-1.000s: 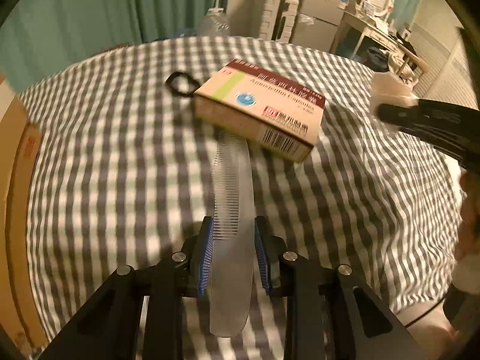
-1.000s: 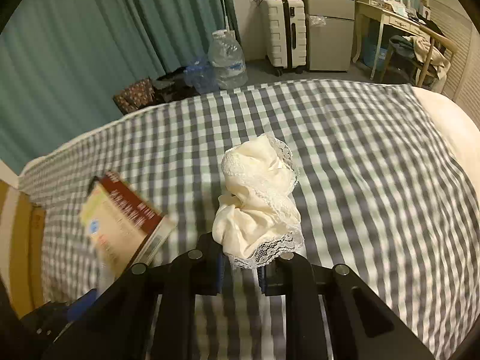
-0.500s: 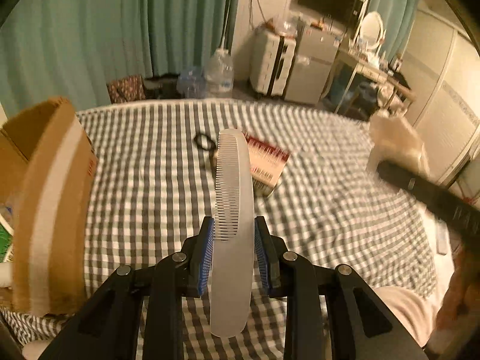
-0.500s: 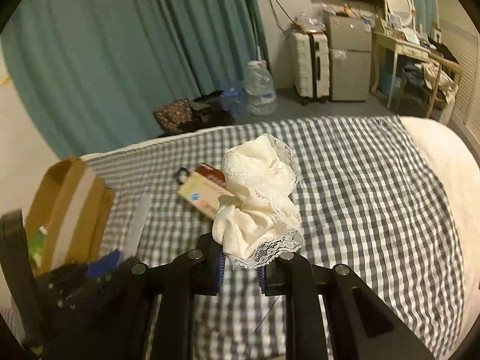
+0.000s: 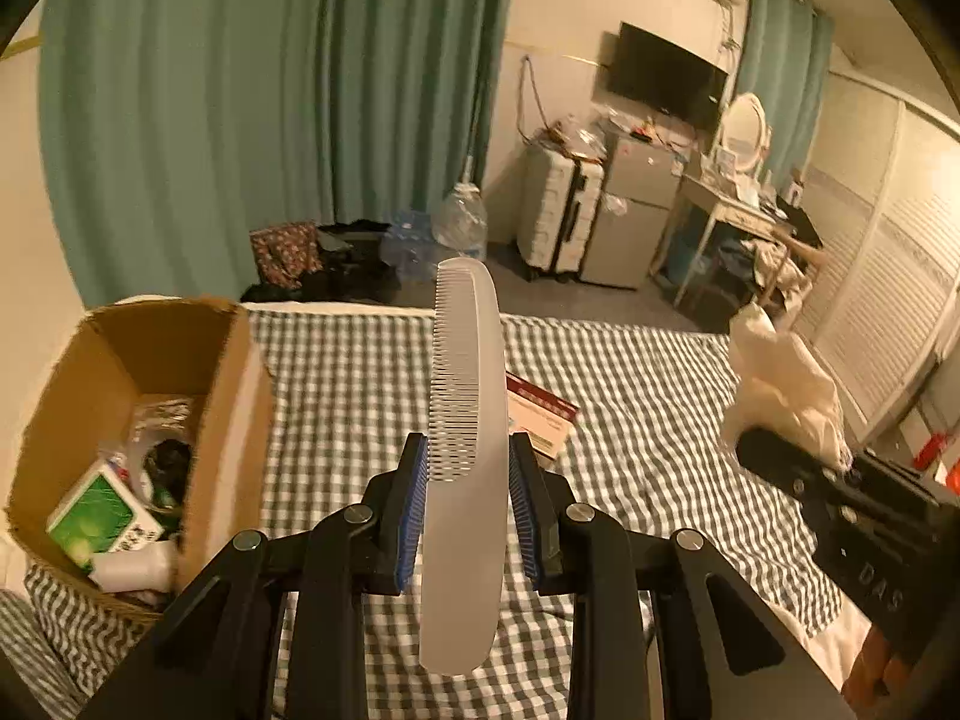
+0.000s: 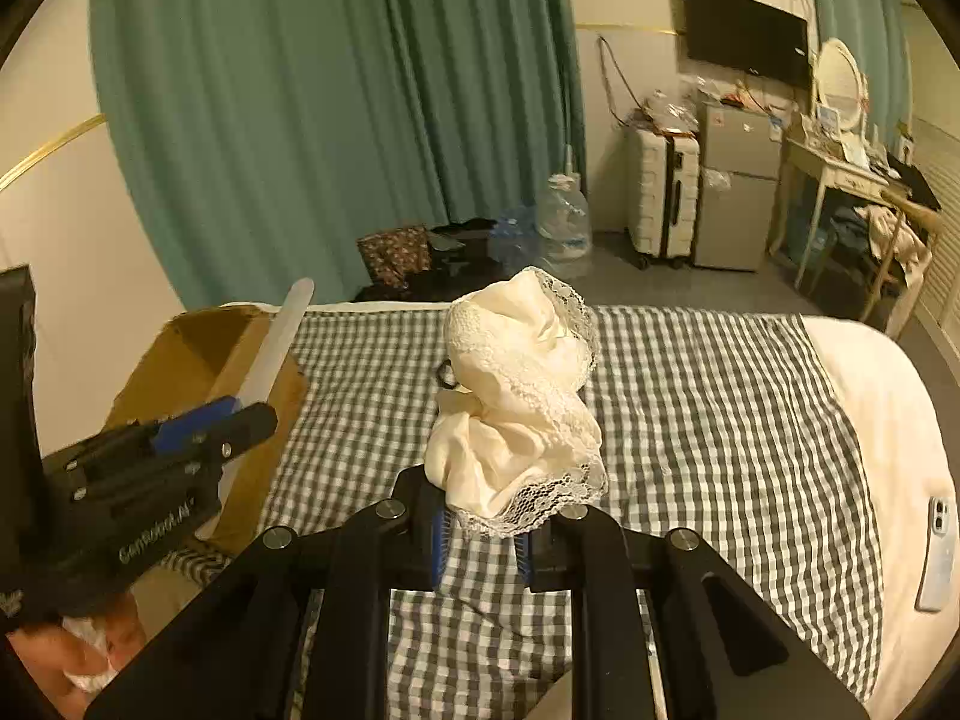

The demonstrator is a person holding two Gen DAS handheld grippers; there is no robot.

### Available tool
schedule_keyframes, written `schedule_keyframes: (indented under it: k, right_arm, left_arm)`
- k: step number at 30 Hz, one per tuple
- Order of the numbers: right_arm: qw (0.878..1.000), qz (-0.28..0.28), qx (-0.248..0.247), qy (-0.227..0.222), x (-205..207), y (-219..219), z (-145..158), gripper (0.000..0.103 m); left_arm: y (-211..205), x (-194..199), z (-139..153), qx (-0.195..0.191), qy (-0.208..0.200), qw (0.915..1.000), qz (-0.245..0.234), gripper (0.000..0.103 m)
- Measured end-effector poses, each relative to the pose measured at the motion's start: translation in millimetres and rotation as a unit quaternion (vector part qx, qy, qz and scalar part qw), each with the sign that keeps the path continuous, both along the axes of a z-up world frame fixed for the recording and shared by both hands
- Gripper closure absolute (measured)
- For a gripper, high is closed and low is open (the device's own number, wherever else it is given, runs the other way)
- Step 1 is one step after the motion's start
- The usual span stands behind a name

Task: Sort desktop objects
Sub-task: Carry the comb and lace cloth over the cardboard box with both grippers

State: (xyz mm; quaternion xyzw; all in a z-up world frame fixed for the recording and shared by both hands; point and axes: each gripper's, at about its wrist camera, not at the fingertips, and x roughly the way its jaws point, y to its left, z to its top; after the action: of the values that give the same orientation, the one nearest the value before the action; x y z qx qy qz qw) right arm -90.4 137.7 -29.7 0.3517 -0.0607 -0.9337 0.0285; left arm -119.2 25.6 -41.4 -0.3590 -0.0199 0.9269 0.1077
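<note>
1. Comb (image 5: 465, 420): translucent frosted plastic, showing a smooth matt surface.
2. Left claw (image 5: 468, 504): black matt plastic, carrying ribbed blue pads (image 5: 414, 510) and small shiny metal screws.
3. Cream cloth (image 6: 516, 396): soft fabric with a faint satin sheen, crumpling; its edging is looking like open, rough lace.
4. Right claw (image 6: 480, 540): matt black plastic, blue ribbed pads.
5. Cardboard box (image 5: 234, 396): brown corrugated paperboard, looking dull and slightly rough.
6. Bed cover (image 6: 690, 420): woven checked cloth, lying matt and slightly creased.
7. Medicine box (image 5: 540, 426): printed card, appearing lightly glossy.
8. Phone (image 6: 937, 552): smooth, glossy casing.
</note>
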Motion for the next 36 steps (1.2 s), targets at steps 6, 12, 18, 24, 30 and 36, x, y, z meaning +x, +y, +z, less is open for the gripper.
schedule_keyframes:
  k: [6,12,18,24,30,36]
  right_arm:
    - [0.999,0.032,0.0,0.006,-3,-31,13,0.087]
    - [0.996,0.087,-0.005,0.007,-13,-83,18,0.087]
    - [0.99,0.144,-0.004,-0.001,-27,-147,14,0.087]
    - [0.982,0.189,-0.007,-0.013,-42,-199,2,0.087]
    - [0.975,0.222,-0.009,-0.028,-60,-239,-10,0.087]
    - [0.969,0.242,-0.014,-0.048,-82,-266,-25,0.087]
  left_arm:
    - [-40,2,13,0.005,0.013,0.9993,0.034,0.076]
    - [-90,9,9,0.013,0.001,0.9982,0.059,0.076]
    - [-140,12,6,0.008,-0.003,0.9952,0.097,0.076]
    - [-197,4,-2,0.001,-0.014,0.9894,0.144,0.076]
    - [-235,-12,-25,-0.005,-0.042,0.9846,0.17,0.076]
    - [-247,-27,-51,-0.009,-0.072,0.9834,0.166,0.076]
